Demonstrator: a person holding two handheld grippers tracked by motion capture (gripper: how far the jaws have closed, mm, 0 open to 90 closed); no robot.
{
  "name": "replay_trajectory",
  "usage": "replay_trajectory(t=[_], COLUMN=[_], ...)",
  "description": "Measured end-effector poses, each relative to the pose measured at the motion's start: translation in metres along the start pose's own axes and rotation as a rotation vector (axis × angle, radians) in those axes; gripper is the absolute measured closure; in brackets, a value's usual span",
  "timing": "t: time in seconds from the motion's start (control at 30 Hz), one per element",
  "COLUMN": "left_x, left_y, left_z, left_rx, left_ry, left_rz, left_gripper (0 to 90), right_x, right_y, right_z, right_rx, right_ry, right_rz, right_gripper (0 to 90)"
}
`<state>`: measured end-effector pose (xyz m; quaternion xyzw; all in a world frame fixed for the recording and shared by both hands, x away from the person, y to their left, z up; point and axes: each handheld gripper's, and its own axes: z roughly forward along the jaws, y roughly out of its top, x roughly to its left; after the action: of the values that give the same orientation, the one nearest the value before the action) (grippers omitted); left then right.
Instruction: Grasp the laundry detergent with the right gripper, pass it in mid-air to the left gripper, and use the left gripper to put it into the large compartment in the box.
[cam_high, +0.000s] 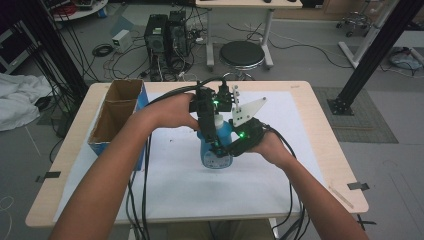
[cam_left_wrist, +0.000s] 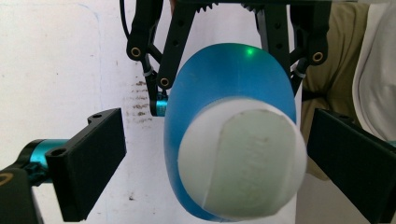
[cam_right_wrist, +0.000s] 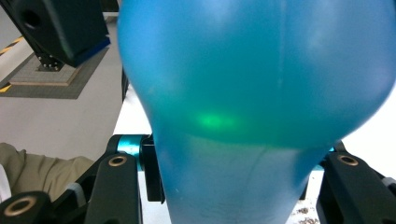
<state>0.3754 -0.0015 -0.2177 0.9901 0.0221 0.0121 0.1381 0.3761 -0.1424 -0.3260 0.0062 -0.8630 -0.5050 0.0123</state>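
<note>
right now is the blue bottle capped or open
Capped: a white cap covers the top of the blue bottle.

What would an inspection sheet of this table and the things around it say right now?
Surface: wooden table with a white sheet laid over it, marked with small dark smudges.
Job's things: blue bottle with a white cap, standing mid-table.
Clutter: open cardboard box at the table's left edge.
Grippers: right gripper has its jaws against the bottle's lower body; left gripper straddles the cap with its jaws apart from it.
Cables: black cables trail off the near edge; more lie tangled on the floor.
Surroundings: black stool, computer towers, white cloth at left.
</note>
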Motion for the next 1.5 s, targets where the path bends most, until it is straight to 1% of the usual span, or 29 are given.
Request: replay_trajectory(t=[0.23, 0.27, 0.3, 0.47, 0.57, 0.6, 0.87, 0.93, 1.03, 1.1, 1.2, 1.23, 1.4, 1.5], left_x=[0.0, 0.0, 0.0, 0.001, 0.001, 0.001, 0.001, 0.001, 0.002, 0.002, 0.002, 0.002, 0.001, 0.001], left_y=[0.001, 0.001, 0.001, 0.001, 0.001, 0.001, 0.001, 0.001, 0.001, 0.001, 0.001, 0.001, 0.002, 0.002], left_z=[0.004, 0.005, 0.005, 0.006, 0.006, 0.005, 0.007, 0.007, 0.008, 0.009, 0.01, 0.01, 0.011, 0.01], left_rx=[0.01, 0.009, 0.009, 0.008, 0.004, 0.002, 0.001, -0.005, 0.006, 0.001, 0.002, 0.0, 0.004, -0.005], left_ry=[-0.008, -0.015, -0.019, -0.021, -0.021, -0.025, -0.012, -0.016, -0.01, -0.007, -0.006, -0.01, -0.005, -0.005], left_rz=[0.013, 0.016, 0.026, 0.012, 0.013, 0.018, 0.023, 0.029, 0.033, 0.031, 0.038, 0.042, 0.048, 0.058], left_gripper=[4.8, 5.9, 10.3, 11.1, 11.3, 13.7, 14.7, 19.0, 19.1, 19.1, 19.4, 22.6, 23.3, 27.7], right_x=[0.0, 0.0, 0.0, 0.0, 0.0, -0.001, 0.0, 0.0, 0.0, 0.0, 0.0, 0.0, 0.0, 0.0], right_y=[0.0, 0.0, 0.0, 0.0, 0.0, 0.0, 0.0, 0.0, 0.0, 0.0, 0.0, 0.0, 0.0, 0.0], right_z=[-0.001, -0.001, -0.001, -0.002, -0.002, -0.003, -0.003, -0.003, -0.003, -0.003, -0.004, -0.004, -0.004, -0.003], right_rx=[0.0, -0.002, -0.003, -0.003, -0.005, -0.007, -0.003, -0.001, -0.003, -0.003, -0.003, -0.003, -0.002, -0.003], right_ry=[-0.002, -0.001, -0.002, -0.009, -0.012, -0.012, -0.013, -0.012, -0.013, -0.014, -0.015, -0.012, -0.012, -0.011], right_rz=[0.004, 0.004, 0.004, 0.001, -0.001, 0.0, 0.0, 0.0, -0.001, 0.003, 0.004, 0.011, 0.009, 0.007], right_gripper=[45.4, 45.5, 45.5, 45.4, 45.4, 45.4, 45.4, 45.4, 45.4, 45.4, 45.4, 45.4, 45.4, 45.4])
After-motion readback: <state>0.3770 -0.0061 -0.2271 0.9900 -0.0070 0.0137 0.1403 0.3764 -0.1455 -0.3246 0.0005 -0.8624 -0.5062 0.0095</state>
